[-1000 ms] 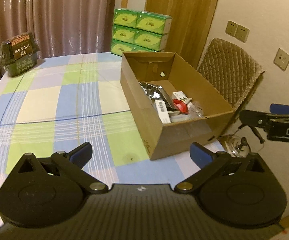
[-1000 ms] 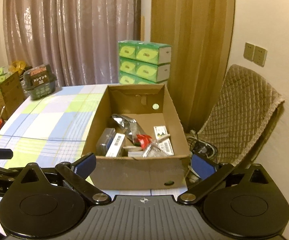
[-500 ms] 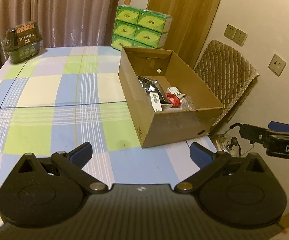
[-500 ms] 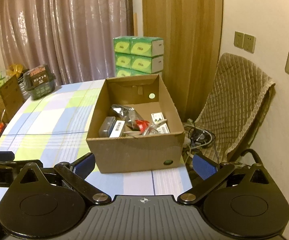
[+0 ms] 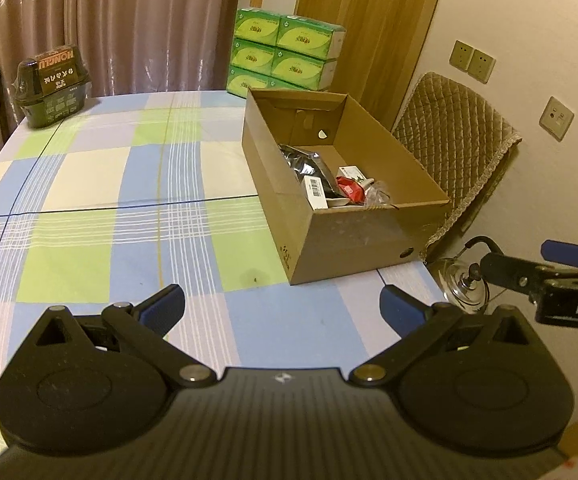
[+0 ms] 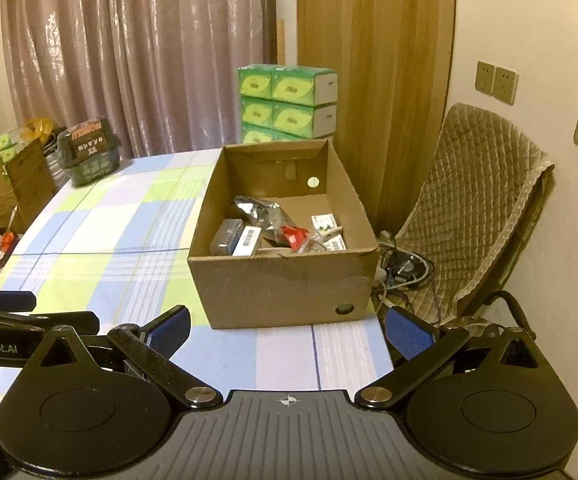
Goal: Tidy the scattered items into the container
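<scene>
- The left hand-held gripper hangs over the near edge of the bench, its blue-padded fingers spread wide with nothing between them.
- The right hand-held gripper is likewise spread and empty, held at the bench's near right corner and facing the cardboard box.
- Each tool shows in the other's view: the right one juts in from the right edge of the left camera, the left one from the left edge of the right camera.
- The open box stands on the right side of the checked blue, green and white tablecloth, its short wall toward the cameras.
- Inside it lie the gathered items: a silver foil pouch, a dark grey case, a white barcoded pack, a red wrapper and small white cartons, piled toward the near end.
- The cloth around the box carries only a dark green tub at the far left corner.
- Green tissue packs are stacked behind the box, before a curtain and a wooden panel.
- A quilted chair stands to the right, with cables on the floor beside it.
</scene>
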